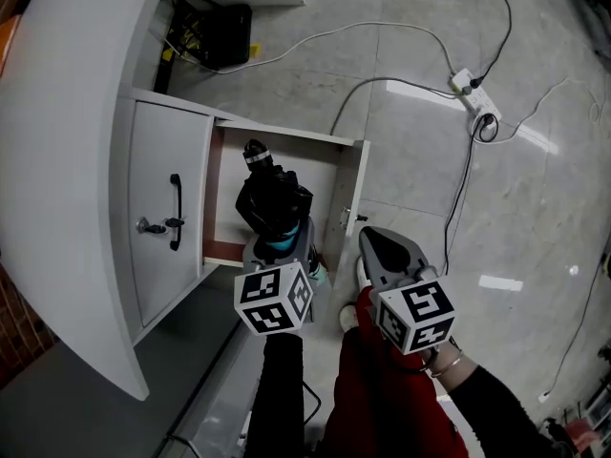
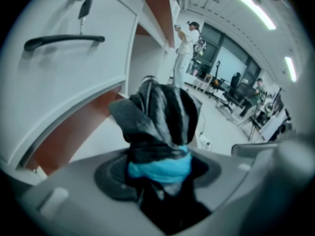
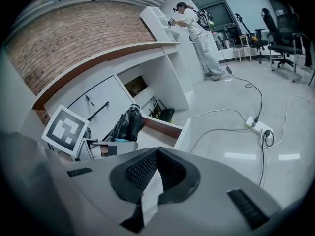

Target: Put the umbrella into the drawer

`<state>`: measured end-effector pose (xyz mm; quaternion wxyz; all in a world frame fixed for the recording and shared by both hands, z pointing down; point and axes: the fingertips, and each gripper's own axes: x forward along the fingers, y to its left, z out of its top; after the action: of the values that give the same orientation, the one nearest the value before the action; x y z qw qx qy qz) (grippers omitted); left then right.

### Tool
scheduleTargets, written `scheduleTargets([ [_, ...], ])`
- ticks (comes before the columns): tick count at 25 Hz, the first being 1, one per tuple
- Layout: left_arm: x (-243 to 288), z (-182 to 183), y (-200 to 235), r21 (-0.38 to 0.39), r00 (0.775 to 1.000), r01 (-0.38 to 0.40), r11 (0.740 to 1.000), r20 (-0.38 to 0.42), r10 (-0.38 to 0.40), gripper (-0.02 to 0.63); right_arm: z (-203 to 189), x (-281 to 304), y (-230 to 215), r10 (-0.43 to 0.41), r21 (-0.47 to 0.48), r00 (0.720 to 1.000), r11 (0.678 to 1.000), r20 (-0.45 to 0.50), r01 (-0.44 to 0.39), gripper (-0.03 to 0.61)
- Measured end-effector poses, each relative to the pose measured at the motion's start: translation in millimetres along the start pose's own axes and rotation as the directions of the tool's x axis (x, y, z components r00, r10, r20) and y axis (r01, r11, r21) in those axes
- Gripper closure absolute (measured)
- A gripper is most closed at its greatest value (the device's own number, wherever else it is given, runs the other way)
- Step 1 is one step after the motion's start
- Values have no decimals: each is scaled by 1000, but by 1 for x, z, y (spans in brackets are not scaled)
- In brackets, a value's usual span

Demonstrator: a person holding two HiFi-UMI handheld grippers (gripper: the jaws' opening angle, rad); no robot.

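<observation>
Gripping the folded umbrella (image 1: 274,198) over the open drawer (image 1: 341,175): left gripper (image 1: 279,248) engaged, right gripper (image 1: 374,241) unloaded
Left jaws are clenched on the black umbrella at its blue strap (image 2: 160,170), with the bunched fabric rising out beyond them and the handle end pointing toward the back of the drawer. From the head view the umbrella lies within the outline of the drawer opening; contact with the drawer bottom cannot be confirmed. Right jaws are closed tip to tip with nothing between them, positioned just beside the drawer's right wall, above the pale floor (image 1: 430,218). Cabinet door (image 1: 158,160) with a black handle (image 1: 175,211) stands immediately left of the drawer. White power strip (image 1: 474,98) and its cables lie on the floor, well apart from the drawer
</observation>
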<state>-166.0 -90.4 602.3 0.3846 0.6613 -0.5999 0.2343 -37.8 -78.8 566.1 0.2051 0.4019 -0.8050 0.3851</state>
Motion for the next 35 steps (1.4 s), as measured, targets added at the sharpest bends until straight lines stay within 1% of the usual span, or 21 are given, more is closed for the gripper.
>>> scheduleTargets([
  [9, 31, -14, 12, 10, 998, -31, 999, -48, 32, 350, -7, 14, -4, -5, 2, 1000, 1000, -7, 5, 577],
  [12, 41, -20, 17, -5, 997, -42, 999, -62, 42, 350, -9, 18, -7, -11, 14, 1000, 1000, -9, 11, 577],
  [16, 54, -28, 22, -45, 996, -49, 998, -82, 45, 350, -13, 22, -12, -19, 22, 1000, 1000, -14, 19, 577],
  [19, 62, -31, 26, -55, 994, -58, 997, -90, 53, 348, -14, 26, -14, -24, 23, 1000, 999, -14, 24, 577],
  [28, 83, -50, 34, -46, 987, -84, 995, -144, 77, 348, -20, 35, -20, -35, 26, 999, 999, -41, 36, 577],
  [35, 94, -55, 40, -23, 982, -94, 995, -170, 88, 348, -23, 41, -23, -42, 18, 997, 999, -67, 43, 577],
])
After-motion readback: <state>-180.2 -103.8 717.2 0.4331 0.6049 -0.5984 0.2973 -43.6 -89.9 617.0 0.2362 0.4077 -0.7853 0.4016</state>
